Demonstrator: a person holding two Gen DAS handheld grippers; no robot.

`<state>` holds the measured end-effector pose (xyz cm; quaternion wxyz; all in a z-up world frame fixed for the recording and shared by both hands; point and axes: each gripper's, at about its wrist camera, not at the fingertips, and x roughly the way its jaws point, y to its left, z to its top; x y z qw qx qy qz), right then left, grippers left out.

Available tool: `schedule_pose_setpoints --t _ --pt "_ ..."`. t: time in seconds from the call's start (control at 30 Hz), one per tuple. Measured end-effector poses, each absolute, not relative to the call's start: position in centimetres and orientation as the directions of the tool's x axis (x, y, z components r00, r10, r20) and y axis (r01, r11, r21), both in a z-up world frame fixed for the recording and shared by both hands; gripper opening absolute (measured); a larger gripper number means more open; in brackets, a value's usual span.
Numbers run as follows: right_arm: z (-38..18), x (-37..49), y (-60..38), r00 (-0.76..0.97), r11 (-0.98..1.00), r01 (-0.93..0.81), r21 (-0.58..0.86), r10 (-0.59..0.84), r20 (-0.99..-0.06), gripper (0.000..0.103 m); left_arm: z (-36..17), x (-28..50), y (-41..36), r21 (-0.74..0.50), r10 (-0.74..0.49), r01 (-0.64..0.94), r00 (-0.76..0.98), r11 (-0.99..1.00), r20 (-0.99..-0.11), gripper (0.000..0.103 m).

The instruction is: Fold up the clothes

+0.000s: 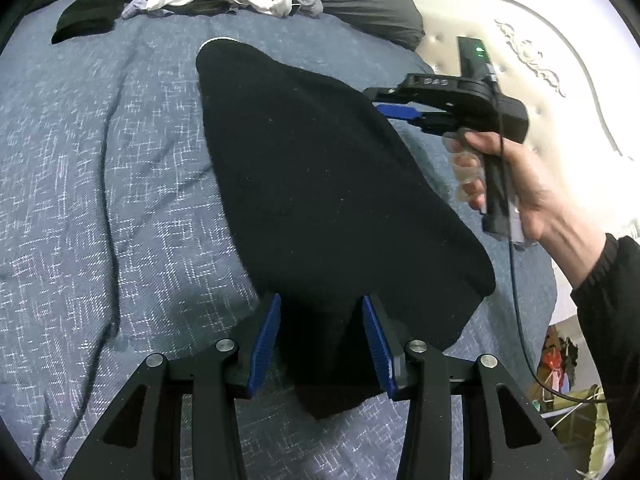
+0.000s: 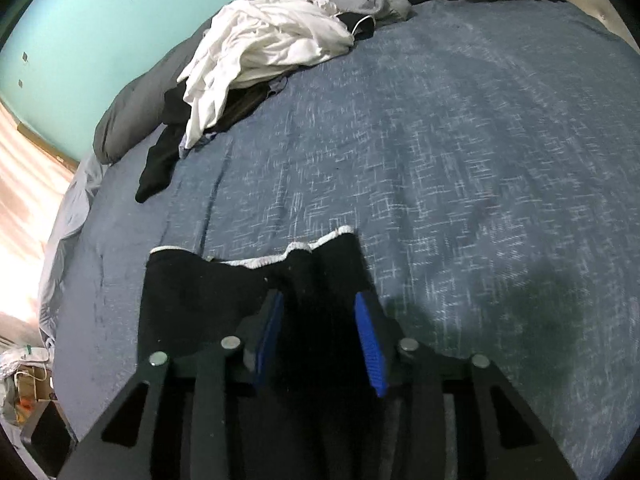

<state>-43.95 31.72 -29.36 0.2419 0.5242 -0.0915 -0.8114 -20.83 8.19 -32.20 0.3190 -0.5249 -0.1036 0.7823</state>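
The black garment (image 1: 320,200) lies spread on the blue patterned bedspread (image 1: 100,200), a white-stitched hem along its far edge in the right wrist view. Left gripper (image 1: 320,312): the blue pads stand part-way apart with a bunched fold of the garment filling the gap between them — whether the pads press on the cloth cannot be told. Right gripper (image 2: 318,304): black cloth lies between its blue pads as well; the grip cannot be confirmed either, and the view is motion-blurred. In the left wrist view the right gripper meets the garment's right edge, carried by a hand (image 1: 516,192) in a dark sleeve. A pile of unfolded clothes (image 2: 272,48) — white, grey and black items — sits at the far side of the bed, well apart from the garment.
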Motion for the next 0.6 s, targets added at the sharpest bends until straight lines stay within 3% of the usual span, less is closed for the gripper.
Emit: schedule_pose_setpoints --t 0.17,0.4,0.6 --pt "-29.9 -44.2 31.2 -0.321 -0.859 0.31 0.408 -0.499 -0.805 0.005 -32.1 -20.7 8.5 -0.498 0.61 -0.392 -0.248 -0.773 -0.752 0.046" --pt "-27.5 -43.5 32.7 -0.452 -0.892 0.288 0.347 -0.446 -0.772 0.002 -32.3 -20.7 8.8 -0.5 0.611 -0.388 -0.252 -0.774 -0.75 0.046" --pt "-29.2 -43.9 32.5 -0.427 -0.912 0.256 0.321 -0.404 -0.809 0.002 -32.4 -20.7 9.2 -0.5 0.609 -0.383 -0.253 -0.777 -0.752 0.048"
